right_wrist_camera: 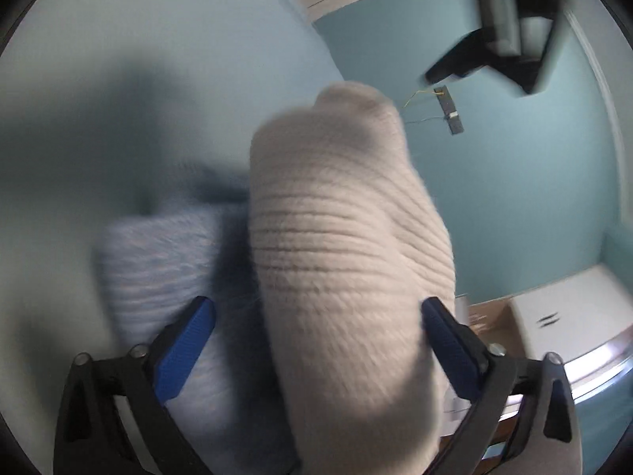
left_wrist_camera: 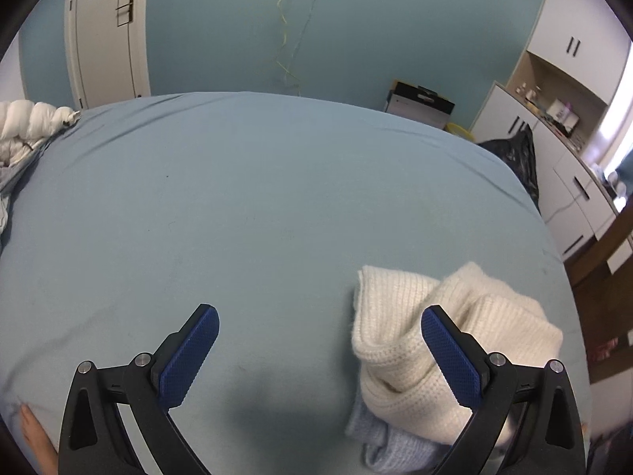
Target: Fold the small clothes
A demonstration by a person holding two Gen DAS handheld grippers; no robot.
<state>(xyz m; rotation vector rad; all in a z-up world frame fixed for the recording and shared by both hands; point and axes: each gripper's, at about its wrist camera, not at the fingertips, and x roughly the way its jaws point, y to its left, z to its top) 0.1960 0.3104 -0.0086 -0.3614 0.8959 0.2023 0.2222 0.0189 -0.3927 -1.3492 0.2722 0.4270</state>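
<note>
A cream ribbed knit garment (left_wrist_camera: 447, 328) lies bunched on the blue bed sheet (left_wrist_camera: 245, 198), on top of a light blue knit piece (left_wrist_camera: 395, 451). My left gripper (left_wrist_camera: 320, 336) hovers open above bare sheet, and its right finger (left_wrist_camera: 451, 360) overlaps the cream knit in the picture. In the blurred right wrist view the cream knit (right_wrist_camera: 340, 237) fills the space between the fingers of my right gripper (right_wrist_camera: 318, 340). That gripper stands open; its left pad (right_wrist_camera: 186, 352) is clear of the fabric. The light blue knit (right_wrist_camera: 158, 265) lies to the left, underneath.
A white duvet (left_wrist_camera: 23, 130) is heaped at the bed's left edge. Beyond the right edge are a black bag (left_wrist_camera: 514, 154), white cabinets (left_wrist_camera: 573, 182) and a box (left_wrist_camera: 419, 105). A person's bare foot (left_wrist_camera: 33, 439) shows at bottom left. The other gripper's black body (right_wrist_camera: 510, 27) appears blurred.
</note>
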